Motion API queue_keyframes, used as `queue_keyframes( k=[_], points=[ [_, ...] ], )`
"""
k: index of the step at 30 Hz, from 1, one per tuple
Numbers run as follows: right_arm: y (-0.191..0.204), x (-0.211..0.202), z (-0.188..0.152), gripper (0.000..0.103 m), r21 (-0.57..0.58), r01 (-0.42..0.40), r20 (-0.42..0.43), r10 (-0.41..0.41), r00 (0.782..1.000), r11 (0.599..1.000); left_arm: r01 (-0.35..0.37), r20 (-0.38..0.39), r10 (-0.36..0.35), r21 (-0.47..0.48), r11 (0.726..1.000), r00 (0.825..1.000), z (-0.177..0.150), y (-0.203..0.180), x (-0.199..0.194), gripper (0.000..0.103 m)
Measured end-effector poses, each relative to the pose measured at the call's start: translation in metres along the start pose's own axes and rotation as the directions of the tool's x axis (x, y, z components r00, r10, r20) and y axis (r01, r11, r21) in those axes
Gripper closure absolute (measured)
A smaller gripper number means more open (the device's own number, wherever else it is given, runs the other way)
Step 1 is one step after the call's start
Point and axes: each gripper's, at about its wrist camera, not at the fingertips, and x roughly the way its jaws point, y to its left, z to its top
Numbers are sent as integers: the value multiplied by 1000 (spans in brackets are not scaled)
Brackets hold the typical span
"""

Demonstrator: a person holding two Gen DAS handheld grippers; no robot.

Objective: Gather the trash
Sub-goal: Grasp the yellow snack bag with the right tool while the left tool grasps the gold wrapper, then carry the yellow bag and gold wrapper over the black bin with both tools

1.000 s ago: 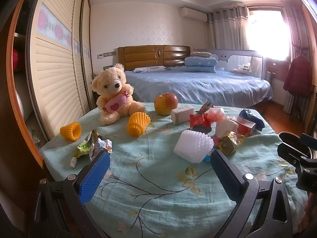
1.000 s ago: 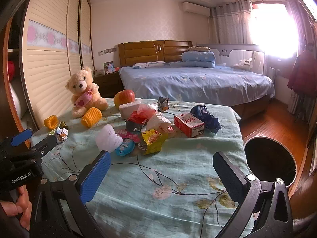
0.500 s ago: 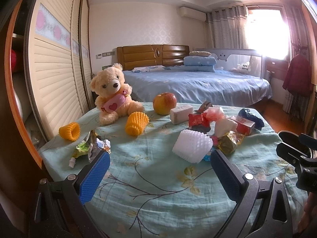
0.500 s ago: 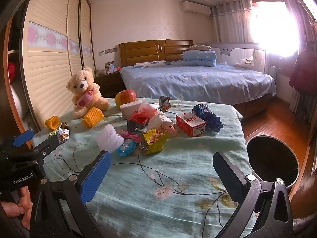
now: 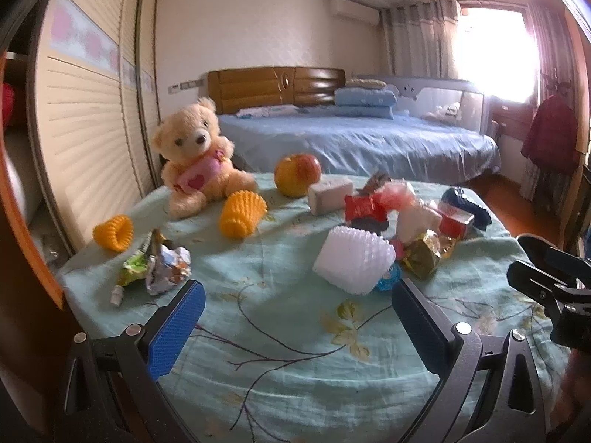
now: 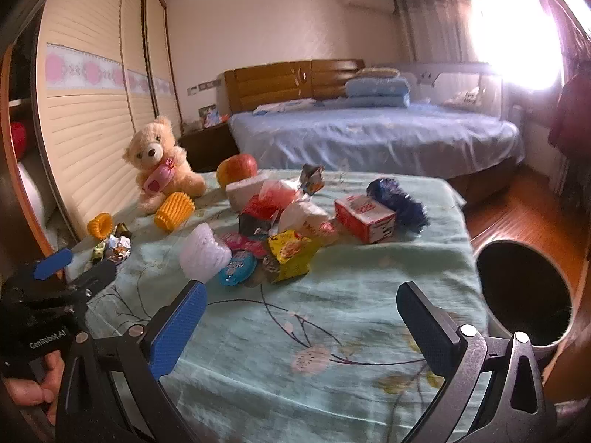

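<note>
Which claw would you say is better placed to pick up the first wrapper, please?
Probably the left claw: the crumpled foil wrapper lies just ahead of its blue finger. The right claw is open too, but nearer the bin than the pile.

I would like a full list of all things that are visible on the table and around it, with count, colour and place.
teddy bear: 1, beige with pink bib, table's far left
apple: 1, red-yellow, far side, right of the bear
yellow foam nets: 2, near the bear and the left edge
white foam net: 1, table centre
crumpled wrappers: small heap, silver-green, left edge
wrapper pile: several, red, yellow, pink, blue, centre
red-white box: 1, right of the pile
dark blue bag: 1, behind the box
trash bin: 1, dark, on the floor at right
tablecloth: 1, light green, floral
bed: 1, blue, background
left gripper: open, empty
right gripper: open, empty
</note>
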Motion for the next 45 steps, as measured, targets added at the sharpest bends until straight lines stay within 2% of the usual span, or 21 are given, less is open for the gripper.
queue_keyframes(
  k=[7,11,12,20,23,25,27,28,29,30,35,39,45],
  points=[
    [-16,35,3,2,42,-54,-90,58,994,998,49,-78,-49,5,999,996,12,4,36,6],
    [-24,60,7,13,78,-84,-151,95,984,993,87,-125,-85,9,996,988,21,5,65,14],
    [-25,69,9,16,85,-95,-169,108,980,992,94,-135,-92,8,996,987,22,5,71,14],
    [-27,108,15,19,105,-125,-242,148,959,987,137,-195,-128,35,990,973,31,-4,118,15],
    [-28,119,16,28,109,-132,-268,157,950,985,146,-212,-134,40,989,968,30,-8,132,28],
    [-28,126,15,40,120,-144,-282,173,944,982,159,-222,-147,36,987,964,30,-12,140,33],
    [-29,129,14,61,131,-154,-291,187,938,979,172,-227,-159,36,985,961,28,-15,141,56],
    [-30,130,14,66,137,-159,-293,194,936,978,185,-235,-171,36,982,957,27,-16,143,62],
    [-31,131,13,72,144,-166,-292,202,935,976,194,-239,-180,35,980,954,27,-17,145,75],
    [-32,131,13,73,146,-166,-290,203,935,975,202,-243,-188,36,979,952,26,-18,146,84],
    [-35,120,11,77,145,-171,-270,206,941,974,214,-229,-198,47,976,953,25,-22,140,92],
    [-43,103,10,77,159,-166,-248,202,947,973,227,-215,-211,51,973,954,24,-26,129,93],
    [-66,79,5,77,187,-135,-224,177,959,973,284,-209,-265,62,957,941,25,-40,111,93]
  ],
)
